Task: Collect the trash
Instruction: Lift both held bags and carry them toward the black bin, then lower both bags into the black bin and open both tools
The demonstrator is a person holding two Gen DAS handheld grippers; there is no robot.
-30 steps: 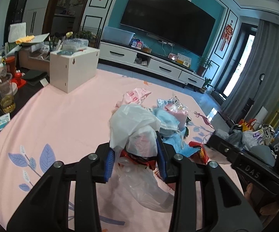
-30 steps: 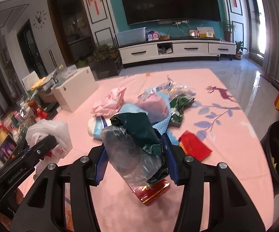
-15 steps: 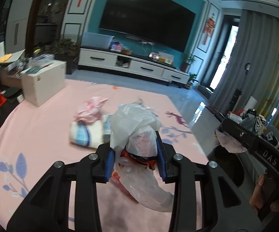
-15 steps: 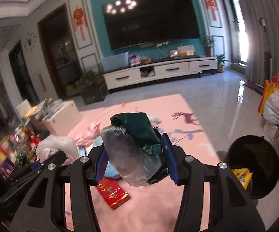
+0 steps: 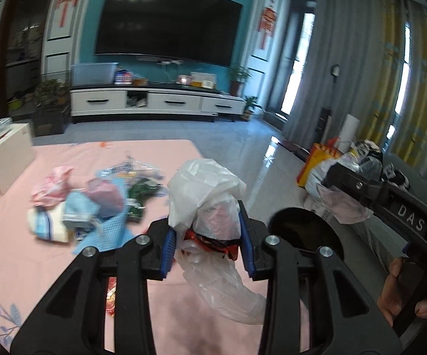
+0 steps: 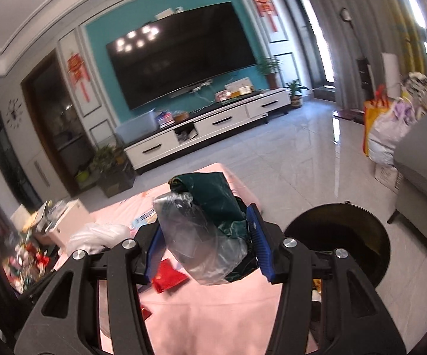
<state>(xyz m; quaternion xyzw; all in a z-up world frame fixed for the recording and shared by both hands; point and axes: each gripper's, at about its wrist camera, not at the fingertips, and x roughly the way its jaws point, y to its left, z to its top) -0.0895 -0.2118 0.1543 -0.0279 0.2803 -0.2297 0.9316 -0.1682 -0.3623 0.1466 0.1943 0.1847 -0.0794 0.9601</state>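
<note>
My left gripper (image 5: 207, 238) is shut on a wad of white plastic bags (image 5: 204, 192) with a red wrapper in it, held above the pink rug. My right gripper (image 6: 206, 247) is shut on a dark green bag and clear plastic (image 6: 201, 224). A black round trash bin (image 5: 305, 233) stands just right of the left gripper, off the rug's edge; it also shows in the right wrist view (image 6: 338, 242) to the right of the right gripper. A pile of loose trash (image 5: 95, 204) lies on the rug at the left. The right gripper also shows in the left wrist view (image 5: 370, 195).
The pink rug (image 5: 21, 236) covers the floor under me. A red packet (image 6: 169, 278) lies on it. A white box (image 5: 3, 156) stands at far left. A TV cabinet (image 5: 154, 103) lines the far wall. Full bags (image 6: 391, 127) and a grey sofa (image 6: 426, 171) are at right.
Both grippers have swung right with their loads, away from the trash pile. The black bin has come into view close beside each of them.
</note>
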